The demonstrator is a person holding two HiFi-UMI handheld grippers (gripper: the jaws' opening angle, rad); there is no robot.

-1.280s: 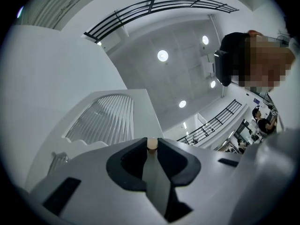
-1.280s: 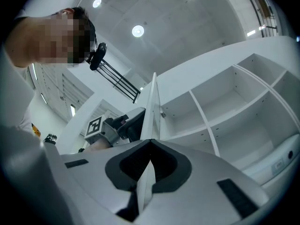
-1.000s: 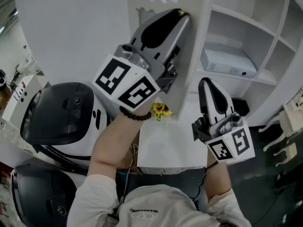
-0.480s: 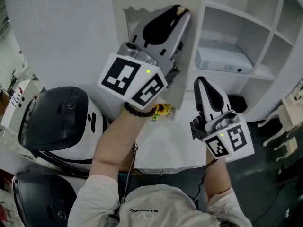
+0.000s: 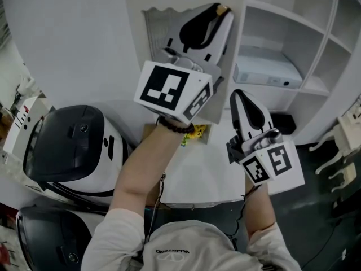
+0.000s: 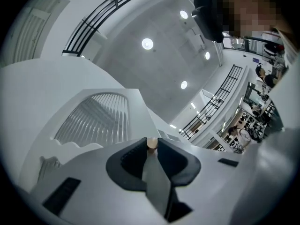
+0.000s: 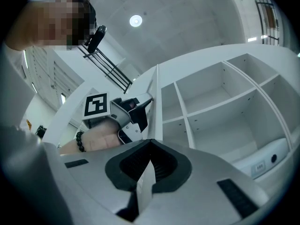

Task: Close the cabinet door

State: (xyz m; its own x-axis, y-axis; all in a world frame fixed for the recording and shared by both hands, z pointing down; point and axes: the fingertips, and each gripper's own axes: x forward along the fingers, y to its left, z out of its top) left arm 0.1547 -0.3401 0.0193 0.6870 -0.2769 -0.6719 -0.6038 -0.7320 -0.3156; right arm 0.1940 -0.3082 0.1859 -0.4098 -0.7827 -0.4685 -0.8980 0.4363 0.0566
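Room: round ceiling lights (image 6: 147,43) are glowing overhead, and a black railing (image 6: 93,18) is running along an upper level.
Around, left: two black-and-white machines (image 5: 79,145) are sitting low down beside the person, well apart from the door.
Around, right: an open white shelf unit (image 5: 316,44) is standing beside the door, with a flat white box (image 5: 265,72) lying on one of its shelves.
Around, below: a small bunch of yellow flowers (image 5: 196,131) is peeking out under the left wrist, which is wearing a dark bead bracelet (image 5: 175,127).
In the way: nothing is showing between the door's free edge and the shelf unit.
Cabinet door (image 5: 155,24): it is standing open, its slatted white panel facing the person and its free edge pointing toward the shelves.
Knob (image 5: 221,8): this small tan piece is sitting at the door's free edge.
Left hand-held gripper (image 5: 219,14): it is pointing upward, jaws partly closed and pinching the knob at their tips.
Right hand-held gripper (image 5: 239,96): it is hovering below and right of the left one, jaws together with nothing between them, touching nothing.
Worktop (image 5: 197,174): a white surface is lying under both arms, just in front of the person.
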